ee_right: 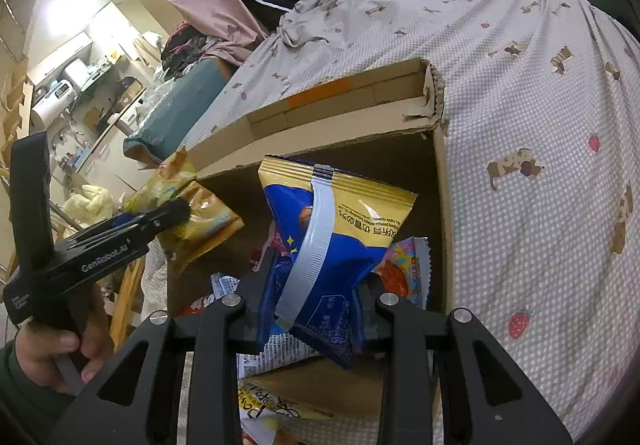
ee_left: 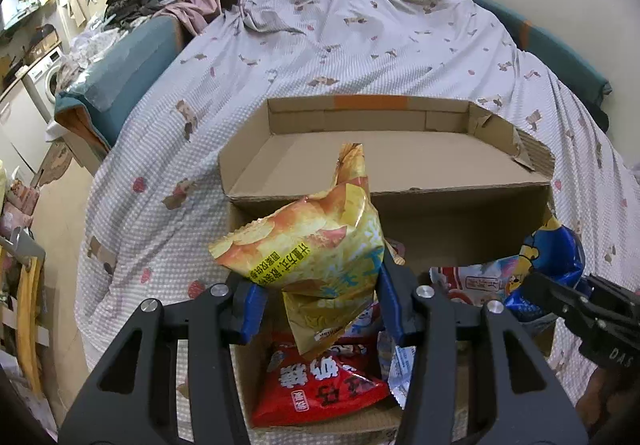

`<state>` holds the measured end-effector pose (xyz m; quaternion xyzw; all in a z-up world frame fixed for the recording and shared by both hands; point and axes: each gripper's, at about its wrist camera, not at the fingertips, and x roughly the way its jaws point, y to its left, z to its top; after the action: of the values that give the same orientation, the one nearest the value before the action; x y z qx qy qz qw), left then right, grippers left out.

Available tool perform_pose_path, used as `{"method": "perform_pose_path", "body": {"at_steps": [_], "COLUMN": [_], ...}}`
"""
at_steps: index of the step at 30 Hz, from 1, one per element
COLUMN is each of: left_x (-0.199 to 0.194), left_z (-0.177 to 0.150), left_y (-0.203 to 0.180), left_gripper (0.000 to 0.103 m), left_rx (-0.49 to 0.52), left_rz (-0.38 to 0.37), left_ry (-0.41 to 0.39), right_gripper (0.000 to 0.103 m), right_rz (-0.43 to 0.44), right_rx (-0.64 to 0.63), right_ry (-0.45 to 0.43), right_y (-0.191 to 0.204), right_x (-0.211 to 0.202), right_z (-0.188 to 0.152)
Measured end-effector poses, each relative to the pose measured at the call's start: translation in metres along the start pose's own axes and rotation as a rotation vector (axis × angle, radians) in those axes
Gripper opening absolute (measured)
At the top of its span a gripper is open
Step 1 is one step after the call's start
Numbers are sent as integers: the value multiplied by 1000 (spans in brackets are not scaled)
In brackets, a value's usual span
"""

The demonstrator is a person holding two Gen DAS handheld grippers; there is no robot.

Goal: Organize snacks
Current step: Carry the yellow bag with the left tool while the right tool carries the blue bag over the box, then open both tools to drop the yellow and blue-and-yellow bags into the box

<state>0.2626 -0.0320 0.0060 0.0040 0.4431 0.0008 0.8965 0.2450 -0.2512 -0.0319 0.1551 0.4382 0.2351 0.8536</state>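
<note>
Cardboard takes up the middle of the bed: an open box (ee_left: 460,213) sits on a checked bedspread (ee_left: 360,45) printed with small animals and strawberries, its lid flap (ee_left: 384,161) folded back flat behind it. Inside the box lie several snack packets, a red one (ee_left: 320,385) with white lettering nearest the front and a pale one (ee_left: 476,281) further right.

The left gripper (ee_left: 320,297) is pinched on the lower end of a yellow chip bag (ee_left: 312,245), its blue-padded fingers pressing in from both sides, and the bag stands up above the box, crumpled at the top. From the other side the same bag (ee_right: 200,213) shows at the left edge of the box (a hand (ee_right: 60,349) with a dark sleeve grips that tool's handle below).

The right gripper (ee_right: 312,309) is clamped narrowly on a blue and gold packet (ee_right: 332,245) with a silvery seam strip running down its back. That packet hangs over the right half of the box, above a small bright packet (ee_right: 404,269) and some white printed wrappers (ee_right: 272,353) lying on the box floor. In the left camera the blue packet (ee_left: 552,257) shows at the box's right wall.

Beyond the bed, a teal cushion (ee_left: 120,85) and a heap of clothes (ee_left: 136,1) sit to the left.
</note>
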Motion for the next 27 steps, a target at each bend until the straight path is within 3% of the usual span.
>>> {"method": "perform_pose_path", "body": {"at_steps": [16,18,20,22,24,25,27], "left_x": [15,16,14,10,5,4,2], "left_z": [-9,-11,-13,-13,-14,-14,-14], "left_y": [4,2,2,2,4,5,7], "left_gripper": [47,56,76,88,93,93,93], "left_rx": [-19,-13,-17,-22,-31,-33,-42], "left_rz": [-6,-2,10,30,47,49,43], "left_ry": [39,51,46,32,16,16,23], "right_gripper": [35,35,35,35,38,41,65], "right_rz": [32,39,43,50,45,44,53], "right_rx": [53,61,66,67,62,61,60], "right_ry": [3,1,-7,-9,-16,-20,-44], "right_y": [-3,-4,-4,-4,-4,-4,-3], "right_x": [9,9,7,6,4,3,-3], "right_z": [4,5,5,5,5,5,6]}}
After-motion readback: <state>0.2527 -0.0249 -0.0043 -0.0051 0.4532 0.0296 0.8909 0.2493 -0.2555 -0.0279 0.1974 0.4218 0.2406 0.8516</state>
